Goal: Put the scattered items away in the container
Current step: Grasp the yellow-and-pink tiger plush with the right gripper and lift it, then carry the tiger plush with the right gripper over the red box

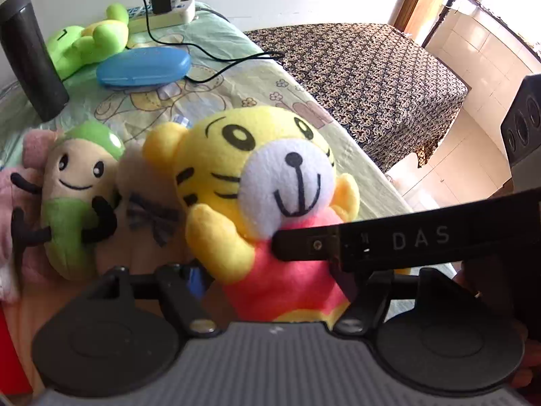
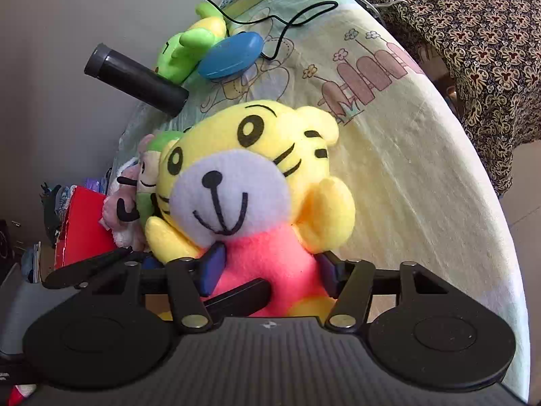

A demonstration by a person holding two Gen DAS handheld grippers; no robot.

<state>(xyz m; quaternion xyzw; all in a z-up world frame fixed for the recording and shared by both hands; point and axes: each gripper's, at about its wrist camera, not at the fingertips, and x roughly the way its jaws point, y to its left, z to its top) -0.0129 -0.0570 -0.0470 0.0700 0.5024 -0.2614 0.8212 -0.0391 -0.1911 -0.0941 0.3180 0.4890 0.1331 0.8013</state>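
Right gripper point(image 2: 270, 270) | half-spread, pinching tiger plush point(image 2: 250, 182) body | left gripper point(image 1: 270, 270): grip unclear

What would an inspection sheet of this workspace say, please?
Surface: cartoon-print sheet.
Job's things: tiger plush upright, nearest; bean plush beside it; green plush and blue case lie at the far end.
Clutter: dark flask standing.
Grippers: right gripper's pads appear to press the tiger plush's pink body; left gripper flanks it, grip unclear.
Cables: black cable runs from power strip across sheet.
Surroundings: patterned cloth, red box.
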